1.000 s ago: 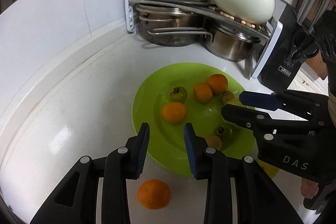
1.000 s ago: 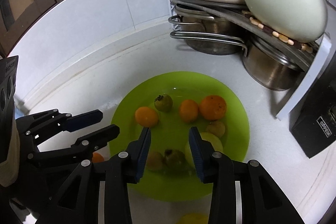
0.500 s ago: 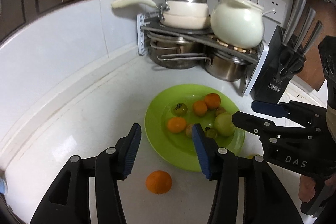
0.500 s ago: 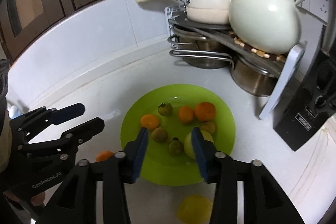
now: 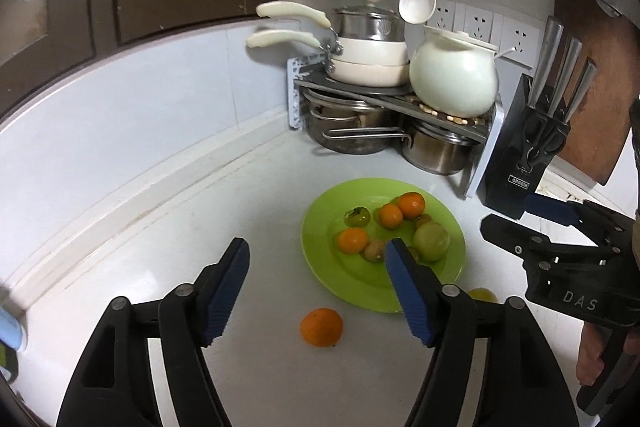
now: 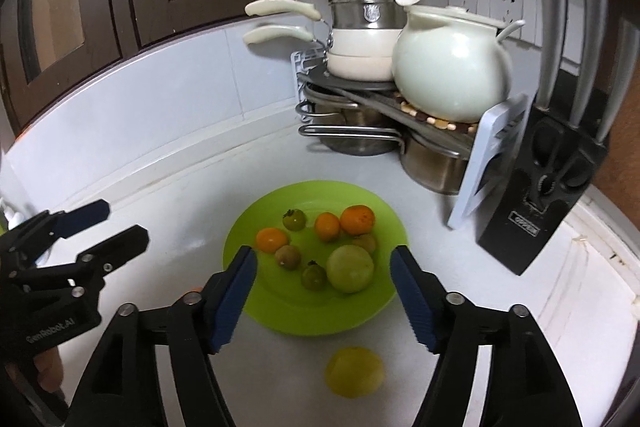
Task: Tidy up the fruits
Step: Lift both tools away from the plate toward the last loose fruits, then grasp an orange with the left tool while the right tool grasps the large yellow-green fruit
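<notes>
A lime green plate [image 5: 340, 279] [image 6: 372, 311] sits on the white counter and holds several fruits: oranges, small green persimmons, brown kiwis and a large green apple [image 6: 350, 268]. A loose orange [image 5: 321, 321] lies on the counter in front of the plate, just below my left gripper [image 5: 318, 287], which is open and empty. A loose yellow lemon [image 6: 354, 371] lies in front of the plate, under my right gripper [image 6: 324, 287], also open and empty. The lemon shows partly in the left wrist view [image 5: 482, 294].
A pot rack [image 5: 384, 107] with steel pots, cream pans and a white ceramic pot [image 5: 454, 79] stands in the back corner. A black knife block [image 5: 528, 151] [image 6: 536, 195] stands right of the plate. A white tiled wall runs along the left.
Both grippers have pulled back and up from the plate, and both jaws have opened wider. The fruits on the plate appear shifted, with the green apple now in plain view.
</notes>
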Tool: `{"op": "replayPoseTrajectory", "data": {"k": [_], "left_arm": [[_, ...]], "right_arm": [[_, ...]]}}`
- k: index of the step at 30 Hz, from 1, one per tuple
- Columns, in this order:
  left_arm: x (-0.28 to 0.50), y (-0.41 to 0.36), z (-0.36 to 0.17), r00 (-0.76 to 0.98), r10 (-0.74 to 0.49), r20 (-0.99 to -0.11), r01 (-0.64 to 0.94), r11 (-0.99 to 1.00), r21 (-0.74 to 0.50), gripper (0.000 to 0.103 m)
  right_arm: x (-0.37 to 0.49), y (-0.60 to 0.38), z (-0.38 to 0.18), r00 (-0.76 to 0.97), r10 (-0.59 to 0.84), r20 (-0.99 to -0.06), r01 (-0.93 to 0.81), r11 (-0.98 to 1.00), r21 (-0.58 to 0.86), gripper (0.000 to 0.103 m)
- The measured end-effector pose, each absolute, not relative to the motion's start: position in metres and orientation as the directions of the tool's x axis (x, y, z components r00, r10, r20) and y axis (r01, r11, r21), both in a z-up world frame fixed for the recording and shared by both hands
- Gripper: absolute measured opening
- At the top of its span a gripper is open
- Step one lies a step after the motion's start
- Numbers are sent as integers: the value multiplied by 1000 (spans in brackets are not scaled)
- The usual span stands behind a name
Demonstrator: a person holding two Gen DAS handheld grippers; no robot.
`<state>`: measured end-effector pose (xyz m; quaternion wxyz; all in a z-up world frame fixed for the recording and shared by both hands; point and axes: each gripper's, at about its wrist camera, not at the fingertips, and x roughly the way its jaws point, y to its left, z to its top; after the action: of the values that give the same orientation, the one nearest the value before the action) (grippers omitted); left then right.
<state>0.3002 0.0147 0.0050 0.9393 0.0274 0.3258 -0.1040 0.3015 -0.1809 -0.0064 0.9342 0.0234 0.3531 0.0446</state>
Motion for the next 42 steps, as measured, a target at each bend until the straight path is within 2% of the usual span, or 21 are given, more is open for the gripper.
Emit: {"op": "replayPoseTrajectory", "data": {"k": [8,21,42], "left_arm": [[282,27,-5,771,-133,-622,162,987,-11,74],[262,28,-44,729,-81,-680,140,990,32,74],[308,7,-95,630,-112,-768,203,979,24,74]], "right_arm": [[285,-182,-18,734,59,-676,-9,997,77,72],[271,-188,-59,639,49,-767,38,995,96,72],[289,-200,-112,516,38,-855,79,993,91,72]]}}
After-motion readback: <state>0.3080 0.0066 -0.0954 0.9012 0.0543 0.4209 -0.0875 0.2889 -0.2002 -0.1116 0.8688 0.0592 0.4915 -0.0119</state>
